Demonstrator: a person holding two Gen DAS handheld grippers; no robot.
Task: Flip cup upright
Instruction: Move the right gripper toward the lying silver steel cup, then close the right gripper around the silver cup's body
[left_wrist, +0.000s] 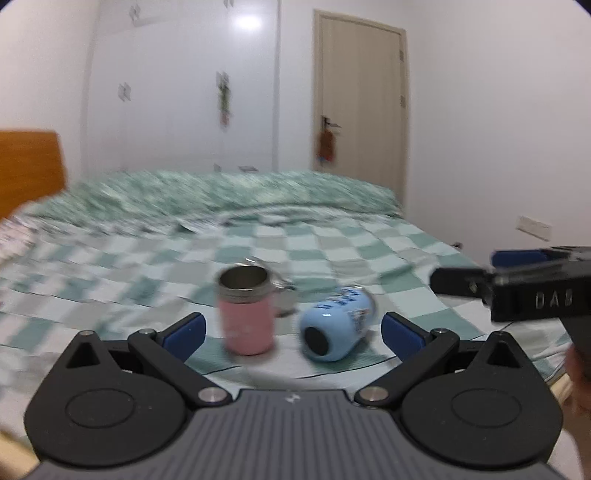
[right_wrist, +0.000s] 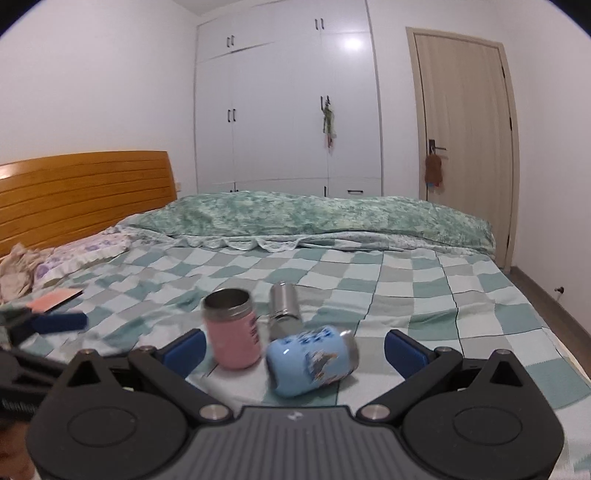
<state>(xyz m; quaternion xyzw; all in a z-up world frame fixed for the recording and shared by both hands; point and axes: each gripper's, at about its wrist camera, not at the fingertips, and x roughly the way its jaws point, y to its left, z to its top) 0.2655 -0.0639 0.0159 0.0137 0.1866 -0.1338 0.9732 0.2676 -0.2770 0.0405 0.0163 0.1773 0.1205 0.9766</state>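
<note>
1. Filling most of both views: a bed (right_wrist: 406, 295) under a green-and-white checked sheet, soft and rumpled, so probably a poor footing for anything stood up on it; folded green quilt (right_wrist: 332, 218) along the far side, wooden headboard (right_wrist: 85, 192) to the left, white wardrobe (right_wrist: 288, 110) and a beige door (right_wrist: 465, 140) behind
2. Hovering low over the near edge of the sheet: right gripper (right_wrist: 293, 349), jaws spread wide and gripping nothing, blue cup lined up between the blue pads, seemingly set for a sideways grasp
3. Hanging just left of it: left gripper (left_wrist: 291, 334), likewise spread wide and empty, with both cups ahead between its pads; view blurred
4. Lying on its side near the front edge: blue cup (right_wrist: 310, 363), base toward the cameras, mouth away, not yet upright; rounded wall likely to roll on soft cloth if nudged off-centre
5. Standing just left of it, mouth up: pink cup (right_wrist: 232, 332), close enough to be knocked during the lift
6. Tucked behind the two, upright: small steel cup (right_wrist: 284, 308), apparently clear of the grasp
</note>
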